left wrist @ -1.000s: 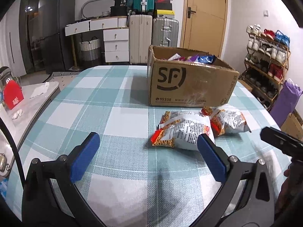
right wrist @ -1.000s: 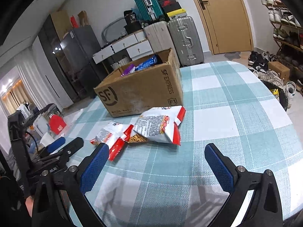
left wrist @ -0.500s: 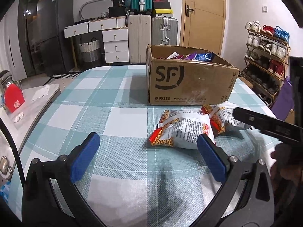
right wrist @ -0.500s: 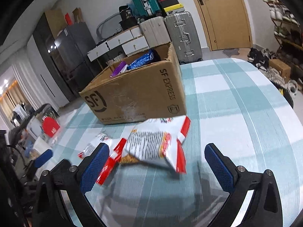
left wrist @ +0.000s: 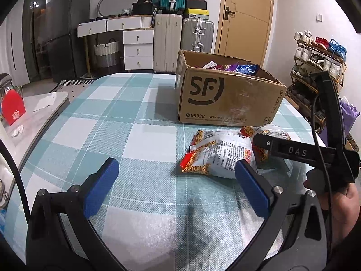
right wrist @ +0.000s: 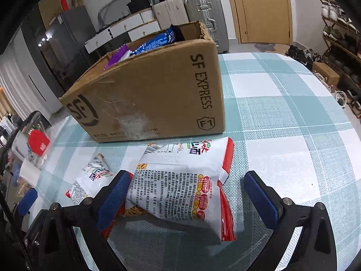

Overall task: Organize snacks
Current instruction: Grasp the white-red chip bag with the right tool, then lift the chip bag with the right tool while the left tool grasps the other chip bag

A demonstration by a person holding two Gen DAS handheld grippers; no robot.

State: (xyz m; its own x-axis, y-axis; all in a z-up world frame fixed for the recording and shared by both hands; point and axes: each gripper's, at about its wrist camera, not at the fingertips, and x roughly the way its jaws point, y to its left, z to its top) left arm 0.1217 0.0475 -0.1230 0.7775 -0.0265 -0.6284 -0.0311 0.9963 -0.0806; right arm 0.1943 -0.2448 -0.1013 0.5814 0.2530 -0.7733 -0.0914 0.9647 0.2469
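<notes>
The right gripper (right wrist: 188, 197) stands wide around the nearer snack bag (right wrist: 182, 185), between its fingers (box (right wrist: 146, 94) just beyond). Close squarely on the middle. The left gripper (left wrist: 178, 184) gapes wide, empty.

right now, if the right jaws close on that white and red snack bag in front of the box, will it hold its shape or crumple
The puffy white and red snack bag will probably crumple: its film is creased and it looks air-filled. It likely weighs little for its bulk, since one end props up on the second white snack bag. The glossy film may slip, so a grip across the middle seems safer than the sealed edge.
</notes>
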